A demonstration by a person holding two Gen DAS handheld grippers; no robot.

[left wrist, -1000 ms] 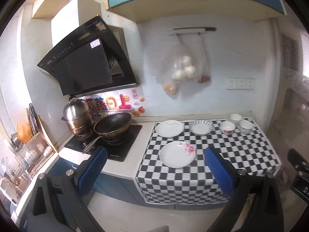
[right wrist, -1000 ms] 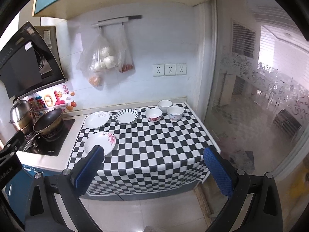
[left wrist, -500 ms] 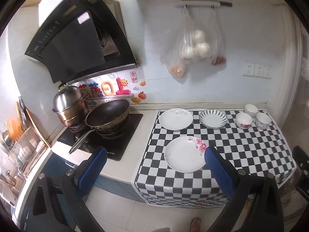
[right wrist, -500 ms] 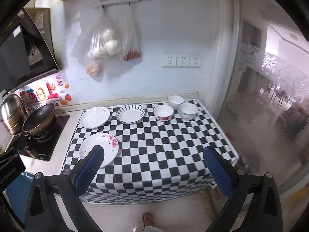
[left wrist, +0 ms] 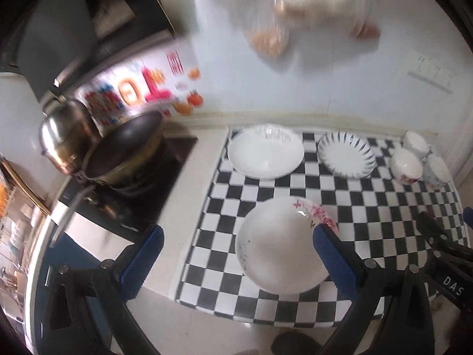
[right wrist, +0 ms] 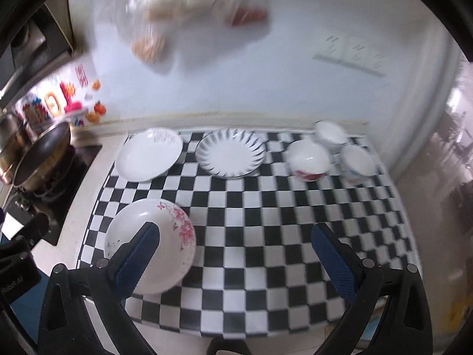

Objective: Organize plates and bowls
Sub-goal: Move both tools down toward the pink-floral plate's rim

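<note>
So we were just at the approach, both the left gripper (left wrist: 236,254) and right gripper (right wrist: 236,251) wide open and empty, the floral plate (left wrist: 280,245) probably first off the checkered cloth (right wrist: 266,207), though it's blurry.

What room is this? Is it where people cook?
Yes, most likely a home kitchen. A dark frying pan and a steel pot sit on a stove, and plates and bowls stand on a checkered counter cover.
</note>
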